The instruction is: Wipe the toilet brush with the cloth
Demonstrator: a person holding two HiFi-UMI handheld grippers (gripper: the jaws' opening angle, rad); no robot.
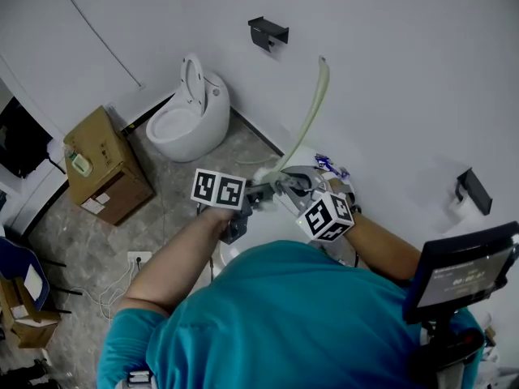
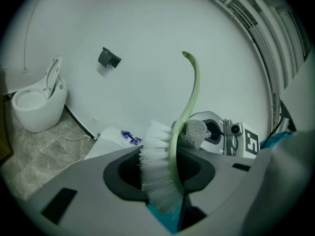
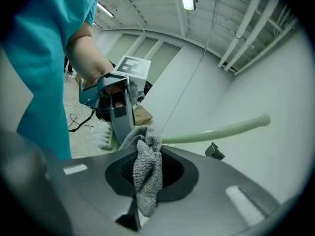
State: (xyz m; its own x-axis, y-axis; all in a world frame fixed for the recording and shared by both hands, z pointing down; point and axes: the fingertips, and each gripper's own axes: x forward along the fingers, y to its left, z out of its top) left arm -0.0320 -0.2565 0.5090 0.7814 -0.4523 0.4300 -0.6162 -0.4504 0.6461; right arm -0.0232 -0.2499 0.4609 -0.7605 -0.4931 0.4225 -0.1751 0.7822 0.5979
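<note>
Toilet brush is sitting between the 2 jaws of the left gripper, and they are squeezing its white bristle end. Its long green handle is curving up and away toward the white wall. The right gripper is pinching the grey cloth tight. The cloth is touching the handle just above the bristles. Both grippers are meeting tip to tip in front of the person's chest, with both arms bent and both tips pointing a little downward. A white toilet is standing on the floor, well apart.
</note>
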